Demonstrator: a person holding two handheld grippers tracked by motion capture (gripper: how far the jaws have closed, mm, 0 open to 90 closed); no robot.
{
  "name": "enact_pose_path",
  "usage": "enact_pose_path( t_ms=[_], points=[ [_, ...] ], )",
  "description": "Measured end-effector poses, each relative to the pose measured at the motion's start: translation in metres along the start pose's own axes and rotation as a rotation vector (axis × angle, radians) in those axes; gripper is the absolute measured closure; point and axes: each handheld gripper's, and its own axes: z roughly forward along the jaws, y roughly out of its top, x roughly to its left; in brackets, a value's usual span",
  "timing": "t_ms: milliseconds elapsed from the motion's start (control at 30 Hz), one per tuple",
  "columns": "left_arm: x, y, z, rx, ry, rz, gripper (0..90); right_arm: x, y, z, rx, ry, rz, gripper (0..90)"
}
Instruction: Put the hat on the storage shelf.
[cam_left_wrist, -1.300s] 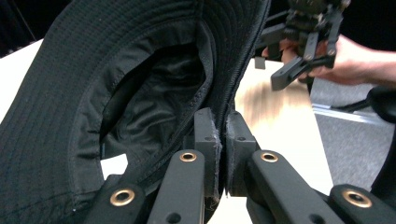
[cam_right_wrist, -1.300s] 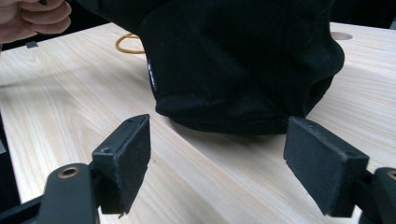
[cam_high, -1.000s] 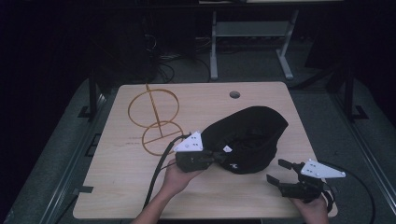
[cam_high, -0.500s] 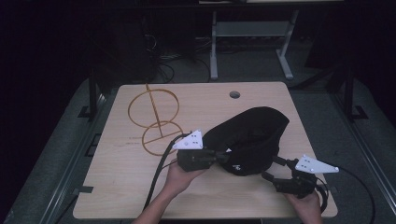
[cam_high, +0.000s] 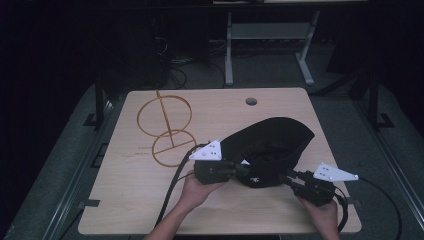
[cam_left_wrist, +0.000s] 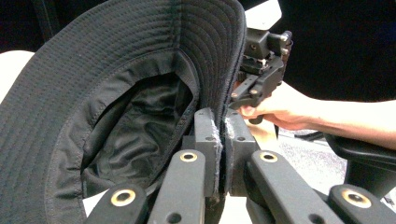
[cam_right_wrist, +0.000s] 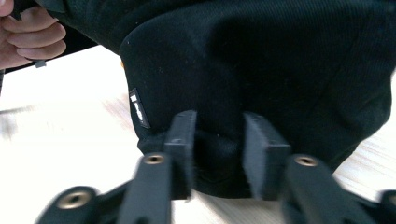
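The left gripper (cam_left_wrist: 223, 140) is clenched on the brim of the black hat (cam_high: 272, 147) at the near right of the table (cam_high: 125, 200), while the right gripper (cam_right_wrist: 218, 154) straddles a fold of it, jaws not yet closed. The thin brim could slip free if the grippers pull apart, or the right could pinch too little cloth. The wire stand (cam_high: 165, 127) sits well apart to the left, blocking nothing.

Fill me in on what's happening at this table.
A person is handling a black bucket hat on a wooden table with two hand-held tools. The left tool is shut on the hat's brim. The right tool has its jaws set either side of the hat's near edge, with fabric between them, not yet closed. A wire stand lies untouched at the far left of the table.
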Motion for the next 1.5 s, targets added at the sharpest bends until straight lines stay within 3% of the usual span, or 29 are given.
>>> enact_pose_path(
  t_ms=[100,200,233,700,967,1200,1267,1500],
  points=[
    [-0.001,0.0,0.0,0.005,0.002,0.002,86.1,0.0,0.0,0.001,0.0,0.004,-0.017,84.7],
    [-0.001,0.0,-0.001,0.009,0.004,0.008,86.1,0.001,0.001,0.001,-0.002,0.009,-0.026,88.3],
    [-0.002,0.0,-0.002,0.009,0.007,0.014,85.9,0.002,0.003,-0.001,0.001,0.006,-0.049,89.1],
    [-0.006,0.003,-0.02,0.014,0.085,0.047,83.2,0.014,0.019,-0.012,-0.02,0.04,-0.136,89.7],
    [-0.008,0.004,-0.031,0.04,0.142,0.038,65.7,0.02,0.033,-0.018,0.005,0.049,-0.186,89.7],
    [-0.01,0.004,-0.041,0.056,0.176,0.06,58.6,0.02,0.043,-0.024,0.02,0.062,-0.199,89.7],
    [-0.011,0.002,-0.045,0.082,0.197,0.074,56.0,0.019,0.047,-0.027,0.021,0.065,-0.192,89.7],
    [-0.015,-0.005,-0.058,0.1,0.222,0.085,53.9,0.017,0.056,-0.033,0.019,0.065,-0.2,89.7]
  ],
)
